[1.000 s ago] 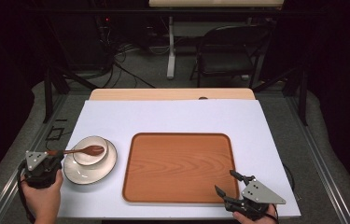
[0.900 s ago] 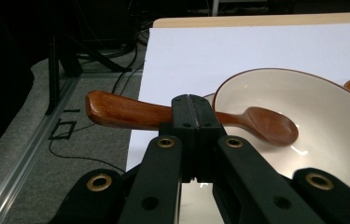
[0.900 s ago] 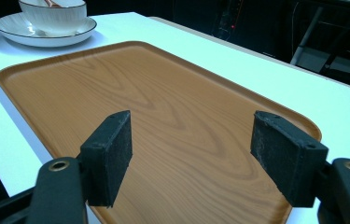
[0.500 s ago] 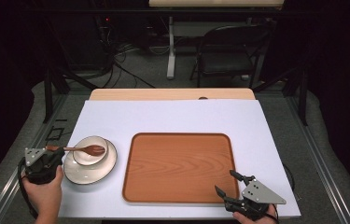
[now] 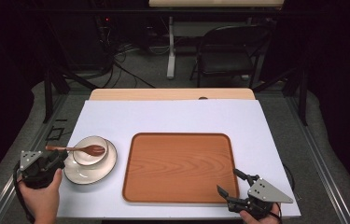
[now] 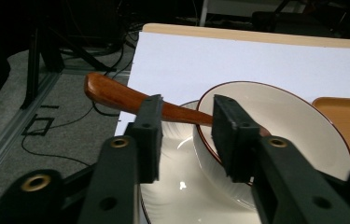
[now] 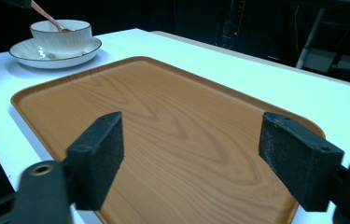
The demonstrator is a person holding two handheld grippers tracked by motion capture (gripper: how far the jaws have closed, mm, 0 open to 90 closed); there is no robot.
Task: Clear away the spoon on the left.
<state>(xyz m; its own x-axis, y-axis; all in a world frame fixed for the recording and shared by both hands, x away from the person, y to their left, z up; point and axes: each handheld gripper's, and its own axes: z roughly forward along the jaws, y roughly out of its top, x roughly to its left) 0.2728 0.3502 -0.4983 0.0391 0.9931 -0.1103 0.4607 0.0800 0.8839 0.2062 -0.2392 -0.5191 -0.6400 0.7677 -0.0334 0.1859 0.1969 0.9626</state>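
Left gripper view shows the left gripper (image 6: 184, 135) with jaws just opening, apart around the brown wooden spoon (image 6: 116, 95) lying in the white bowl (image 6: 298, 126).

high: overhead, forward-down | tong views: close, low | shared: tray (image 5: 177, 168)

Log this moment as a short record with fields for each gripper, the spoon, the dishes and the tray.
left gripper: jaws have just been opening; spoon handle passes between them, pads apart from it
right gripper: open, at the tray's near right corner
spoon: wooden, head in the bowl, handle out over the rim
bowl: white, stands on the saucer
saucer: left of the tray
tray: wooden, bare, on the white mat
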